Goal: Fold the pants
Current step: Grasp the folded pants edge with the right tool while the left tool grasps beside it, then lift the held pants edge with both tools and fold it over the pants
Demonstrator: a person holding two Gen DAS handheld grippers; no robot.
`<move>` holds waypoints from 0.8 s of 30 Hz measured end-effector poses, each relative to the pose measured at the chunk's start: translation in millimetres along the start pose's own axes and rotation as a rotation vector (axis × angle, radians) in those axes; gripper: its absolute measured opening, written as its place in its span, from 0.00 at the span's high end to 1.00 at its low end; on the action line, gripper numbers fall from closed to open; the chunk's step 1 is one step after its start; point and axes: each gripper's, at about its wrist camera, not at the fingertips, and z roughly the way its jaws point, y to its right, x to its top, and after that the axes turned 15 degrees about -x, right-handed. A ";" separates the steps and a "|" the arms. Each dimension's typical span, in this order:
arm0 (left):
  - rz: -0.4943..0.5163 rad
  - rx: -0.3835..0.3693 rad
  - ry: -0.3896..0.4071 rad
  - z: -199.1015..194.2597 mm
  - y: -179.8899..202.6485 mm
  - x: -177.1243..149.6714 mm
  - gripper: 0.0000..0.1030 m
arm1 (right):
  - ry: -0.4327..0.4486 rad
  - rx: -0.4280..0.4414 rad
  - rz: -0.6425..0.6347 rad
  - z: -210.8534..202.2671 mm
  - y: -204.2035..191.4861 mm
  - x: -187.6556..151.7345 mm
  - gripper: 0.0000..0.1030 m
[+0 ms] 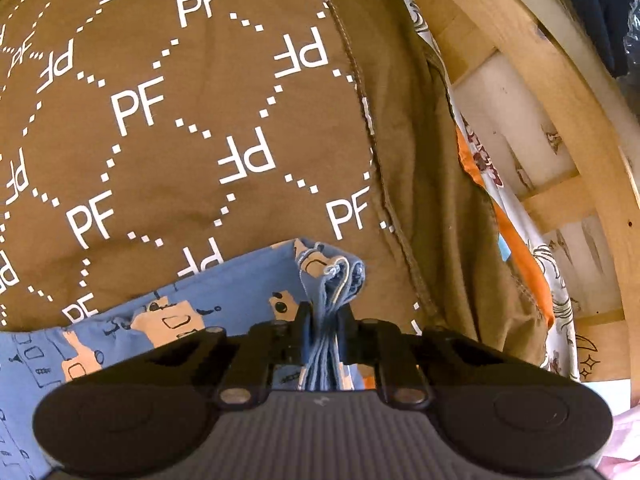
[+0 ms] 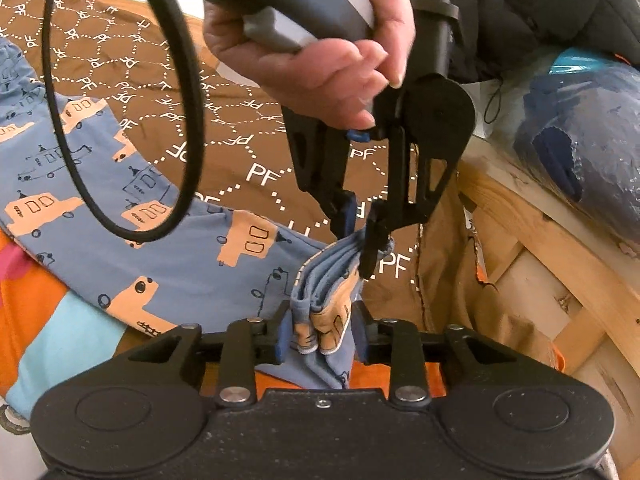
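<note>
Fold judged partway: bunched layered edge of the blue pants (image 2: 168,276) is pinched between the narrow fingers of both left gripper (image 1: 323,318) and right gripper (image 2: 320,338), remainder trailing unflattened over the brown blanket (image 1: 180,120).

Open ground lies ahead and to the left of both grippers: the brown PF-printed blanket (image 1: 168,120) spreads flat and bare there. To the right, passage is shut off by a wooden slatted frame (image 2: 560,264) rising just beside the blanket's hanging edge, with a plastic-wrapped bundle (image 2: 580,136) and dark clothing (image 2: 532,4) piled on top of it. The left gripper (image 2: 360,236), held by a hand (image 2: 320,64), hangs directly in front of the right gripper (image 2: 320,344), both clamped close together on the same bunched edge of the blue pants (image 2: 168,256). A black cable loop (image 2: 120,112) dangles across the upper-left approach.
</note>
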 end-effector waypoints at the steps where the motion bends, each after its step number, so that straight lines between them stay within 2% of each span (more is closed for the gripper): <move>1: 0.000 0.002 0.002 1.1 1.0 0.4 0.86 | -0.001 -0.001 0.002 0.4 0.0 -0.2 0.66; 6: 0.012 0.009 0.002 0.4 4.2 -0.4 0.87 | 0.022 -0.005 0.013 -3.5 -1.7 0.4 0.69; 8: 0.016 0.010 0.003 0.4 5.3 -0.7 0.88 | 0.019 0.006 0.019 -3.4 -2.0 0.4 0.86; 11: 0.033 0.005 0.008 -5.0 6.1 -2.7 0.90 | 0.028 0.012 0.051 -5.2 0.1 1.2 0.85; 16: 0.062 -0.035 0.043 -31.9 3.0 -8.1 0.90 | 0.110 0.014 0.100 -17.4 4.6 6.8 0.85; 21: 0.039 -0.097 0.088 -65.7 -22.7 -28.2 0.90 | 0.159 0.088 0.116 -34.9 -1.2 17.3 0.85; 24: 0.038 -0.129 0.127 -86.4 -47.9 -46.0 0.90 | 0.158 0.152 0.129 -43.9 -12.3 26.7 0.85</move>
